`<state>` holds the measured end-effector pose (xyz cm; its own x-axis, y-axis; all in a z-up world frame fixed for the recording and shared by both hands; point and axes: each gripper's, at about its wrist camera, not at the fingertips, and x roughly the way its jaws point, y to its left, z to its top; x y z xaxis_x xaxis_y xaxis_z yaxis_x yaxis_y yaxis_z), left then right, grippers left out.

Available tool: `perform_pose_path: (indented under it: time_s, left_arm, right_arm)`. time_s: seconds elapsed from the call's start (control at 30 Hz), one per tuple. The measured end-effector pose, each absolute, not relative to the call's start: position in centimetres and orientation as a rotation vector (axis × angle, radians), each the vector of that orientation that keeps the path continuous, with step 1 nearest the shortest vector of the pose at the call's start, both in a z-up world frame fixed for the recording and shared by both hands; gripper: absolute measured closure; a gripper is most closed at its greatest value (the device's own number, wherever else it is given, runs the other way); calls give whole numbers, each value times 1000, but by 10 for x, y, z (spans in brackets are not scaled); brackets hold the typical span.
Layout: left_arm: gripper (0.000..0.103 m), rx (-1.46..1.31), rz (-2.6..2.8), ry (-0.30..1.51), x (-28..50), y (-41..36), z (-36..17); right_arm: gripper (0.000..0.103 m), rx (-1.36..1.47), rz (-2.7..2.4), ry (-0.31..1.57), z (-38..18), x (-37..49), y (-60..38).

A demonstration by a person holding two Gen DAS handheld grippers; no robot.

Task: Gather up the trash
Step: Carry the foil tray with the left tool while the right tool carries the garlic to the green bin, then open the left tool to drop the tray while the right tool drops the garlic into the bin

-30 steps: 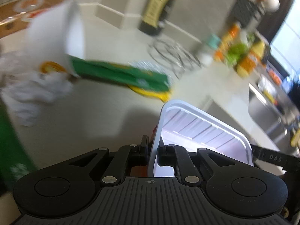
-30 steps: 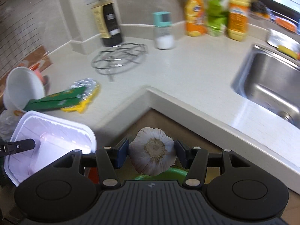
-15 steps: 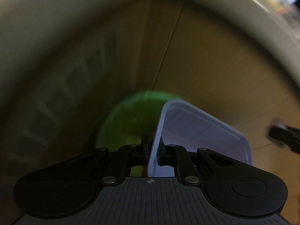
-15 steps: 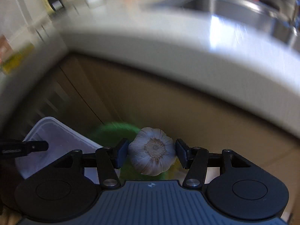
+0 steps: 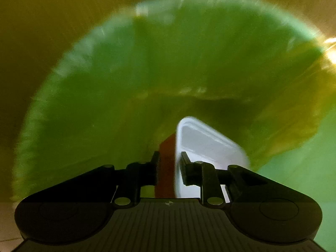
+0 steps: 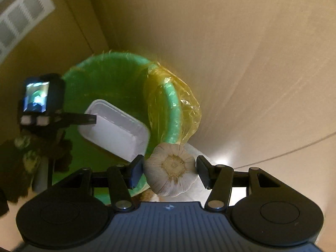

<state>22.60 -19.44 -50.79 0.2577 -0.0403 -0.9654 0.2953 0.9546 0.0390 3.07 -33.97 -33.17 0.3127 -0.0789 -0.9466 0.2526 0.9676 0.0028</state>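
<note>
Two grippers over one green bin, one tray and one garlic bulb

The left gripper [image 5: 169,167] is low centre in its view; its jaws are opening, the white tray [image 5: 206,145] wall between them above the green bin [image 5: 117,79], which is blurred. In the right wrist view the right gripper [image 6: 170,168] at lower centre is clamped on the garlic bulb [image 6: 171,166], just beside the bin's rim. The yellow liner [image 6: 187,105] drapes that rim; the bin's bottom is hidden
</note>
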Motion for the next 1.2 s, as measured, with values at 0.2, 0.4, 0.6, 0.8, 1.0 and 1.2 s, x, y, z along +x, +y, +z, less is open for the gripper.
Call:
perform_pose_path:
  time_s: [0.2, 0.4, 0.6, 0.8, 1.0, 1.2]
  left_arm:
    - [79, 116, -254, 1315, 230, -174, -492]
    - [80, -18, -339, 1272, 200, -138, -420]
    - [81, -80, -377, 1291, 175, -124, -384]
    - [81, -145, -355, 1268, 176, -125, -390]
    - [81, -152, -359, 1240, 182, -121, -375]
    - [81, -140, -399, 1206, 182, -123, -332]
  right_arm:
    - [48, 97, -175, 1259, -352, 47, -338]
    - [48, 127, -47, 1262, -357, 91, -322]
    - [48, 185, 14, 1347, -412, 162, -296]
    - [48, 201, 51, 1536, -496, 219, -264]
    - [47, 287, 18, 1596, -509, 224, -281]
    - [40, 377, 29, 1491, -443, 214, -316]
